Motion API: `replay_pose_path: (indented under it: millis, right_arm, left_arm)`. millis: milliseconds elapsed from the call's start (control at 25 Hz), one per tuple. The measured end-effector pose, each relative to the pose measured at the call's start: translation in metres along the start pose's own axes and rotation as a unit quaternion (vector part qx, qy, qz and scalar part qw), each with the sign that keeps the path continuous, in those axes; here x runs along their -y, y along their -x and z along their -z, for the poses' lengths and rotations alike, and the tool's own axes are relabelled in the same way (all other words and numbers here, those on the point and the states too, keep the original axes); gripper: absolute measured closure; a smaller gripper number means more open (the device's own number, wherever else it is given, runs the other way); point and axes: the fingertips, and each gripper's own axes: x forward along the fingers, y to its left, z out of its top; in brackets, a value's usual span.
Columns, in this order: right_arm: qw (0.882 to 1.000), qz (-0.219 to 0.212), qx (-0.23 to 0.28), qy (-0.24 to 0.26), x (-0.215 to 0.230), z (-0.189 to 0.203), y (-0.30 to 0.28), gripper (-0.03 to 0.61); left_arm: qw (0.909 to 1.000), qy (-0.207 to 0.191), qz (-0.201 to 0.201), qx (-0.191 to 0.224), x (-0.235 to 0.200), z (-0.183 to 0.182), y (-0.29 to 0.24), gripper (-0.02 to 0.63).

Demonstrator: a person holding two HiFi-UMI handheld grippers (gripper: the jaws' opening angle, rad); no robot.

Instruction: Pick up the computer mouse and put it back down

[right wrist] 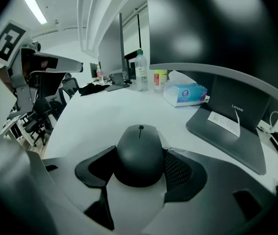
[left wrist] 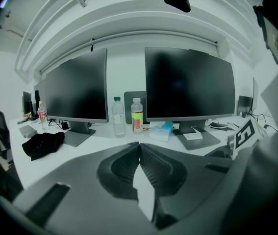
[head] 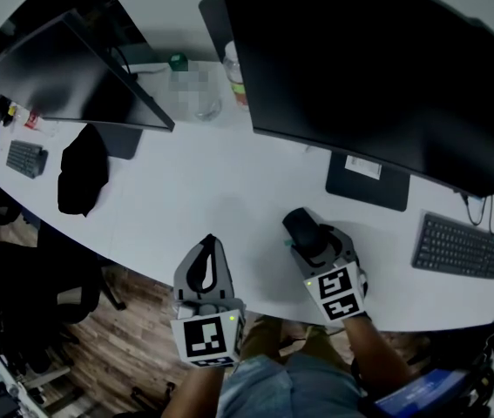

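The right gripper (right wrist: 139,151) has its fingers (right wrist: 180,169) clamped on the computer mouse (right wrist: 139,138), at or just above the near bench (right wrist: 94,114), so release is left; the left gripper (left wrist: 139,146) is closed and empty.

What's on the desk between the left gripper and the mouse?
Nothing: the head view shows only bare white desk between the left gripper and the mouse, held by the right gripper.
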Motion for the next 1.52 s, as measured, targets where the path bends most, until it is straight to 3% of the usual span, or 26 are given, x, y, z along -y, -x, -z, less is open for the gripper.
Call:
replay_pose_path:
  millis: [320, 480, 920, 1240, 1360, 1440, 1520]
  right_arm:
    - [1.000, -0.002, -0.010, 0.005, -0.003, 0.003, -0.003, 0.266]
    - [1.000, -0.011, -0.007, 0.009, -0.009, 0.003, -0.001, 0.187]
    - [0.997, 0.023, 0.066, 0.031, 0.008, -0.031, 0.068, 0.209]
    - [0.978, 0.034, 0.204, 0.038, 0.016, -0.098, 0.172, 0.348]
    - [0.967, 0.039, 0.246, 0.055, 0.016, -0.123, 0.208, 0.431]
    - [0.958, 0.046, 0.274, 0.070, 0.018, -0.139, 0.231, 0.527]
    - [0.949, 0.055, 0.299, 0.078, 0.022, -0.153, 0.252, 0.561]
  left_arm:
    - [1.0000, -0.002, -0.001, 0.007, -0.003, -0.002, 0.006, 0.606]
    - [0.9999, -0.002, -0.003, 0.016, -0.002, -0.007, 0.014, 0.606]
    - [0.9979, -0.002, 0.004, 0.065, 0.035, -0.033, 0.047, 0.606]
    - [0.9908, 0.014, 0.033, 0.130, 0.088, -0.089, 0.085, 0.606]
    - [0.9864, 0.008, 0.034, 0.161, 0.102, -0.113, 0.099, 0.606]
    - [0.9837, 0.002, 0.033, 0.177, 0.110, -0.127, 0.106, 0.606]
    - [0.9817, -0.007, 0.031, 0.188, 0.117, -0.137, 0.113, 0.606]
